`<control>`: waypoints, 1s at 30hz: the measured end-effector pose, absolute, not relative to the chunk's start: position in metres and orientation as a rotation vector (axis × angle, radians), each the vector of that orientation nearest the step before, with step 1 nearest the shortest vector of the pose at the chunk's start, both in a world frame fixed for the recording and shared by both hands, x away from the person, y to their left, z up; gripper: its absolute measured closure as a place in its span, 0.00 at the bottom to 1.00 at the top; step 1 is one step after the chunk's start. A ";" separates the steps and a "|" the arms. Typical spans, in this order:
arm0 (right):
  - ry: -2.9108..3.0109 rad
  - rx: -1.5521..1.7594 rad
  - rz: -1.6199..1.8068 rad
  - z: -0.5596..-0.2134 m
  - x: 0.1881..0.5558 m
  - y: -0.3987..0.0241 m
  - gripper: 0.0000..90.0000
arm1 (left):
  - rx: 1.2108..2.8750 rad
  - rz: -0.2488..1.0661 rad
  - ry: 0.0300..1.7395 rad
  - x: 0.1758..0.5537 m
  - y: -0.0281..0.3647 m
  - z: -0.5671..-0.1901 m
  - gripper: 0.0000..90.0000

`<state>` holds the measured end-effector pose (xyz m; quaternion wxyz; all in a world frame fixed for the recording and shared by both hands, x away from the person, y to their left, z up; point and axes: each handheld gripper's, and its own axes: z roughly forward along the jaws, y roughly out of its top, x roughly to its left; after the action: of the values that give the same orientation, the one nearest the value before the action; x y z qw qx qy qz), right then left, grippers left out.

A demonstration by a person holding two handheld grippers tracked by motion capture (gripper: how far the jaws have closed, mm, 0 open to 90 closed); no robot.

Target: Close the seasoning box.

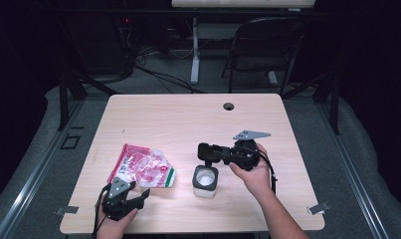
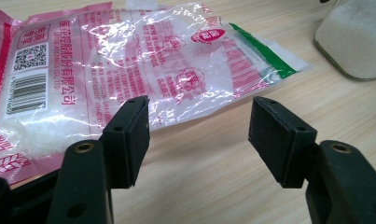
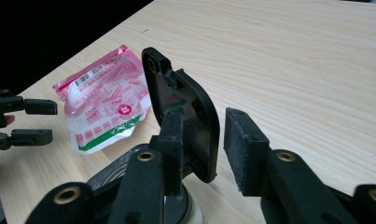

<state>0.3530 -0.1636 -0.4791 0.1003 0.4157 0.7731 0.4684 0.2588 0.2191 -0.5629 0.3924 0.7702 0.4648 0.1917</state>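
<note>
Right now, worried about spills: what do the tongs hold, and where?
Nothing yet: the raised black flip lid stands between the open right tongs; left tongs empty.

Far half of table (image 1: 188,112) free; pouch (image 1: 143,167) and jar (image 1: 205,181) crowd near edge.

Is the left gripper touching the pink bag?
Apart. In the left gripper view, the left gripper has both jaws open over bare table, and the bag lies beyond the tips, with wood visible between them.
</note>
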 end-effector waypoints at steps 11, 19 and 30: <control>2.284 1.167 1.367 -0.476 0.351 -0.163 0.87 | 1.974 0.472 1.173 0.259 0.218 -0.562 0.52; 2.284 1.145 1.356 -0.476 0.350 -0.163 0.87 | 1.958 0.478 1.184 0.259 0.219 -0.562 0.51; 2.296 1.075 1.318 -0.475 0.347 -0.162 0.88 | 1.944 0.488 1.186 0.259 0.220 -0.560 0.51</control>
<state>0.3472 -0.1618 -0.4748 0.1415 0.3724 0.7954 0.4567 0.2593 0.2202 -0.5604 0.3953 0.7668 0.4678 0.1923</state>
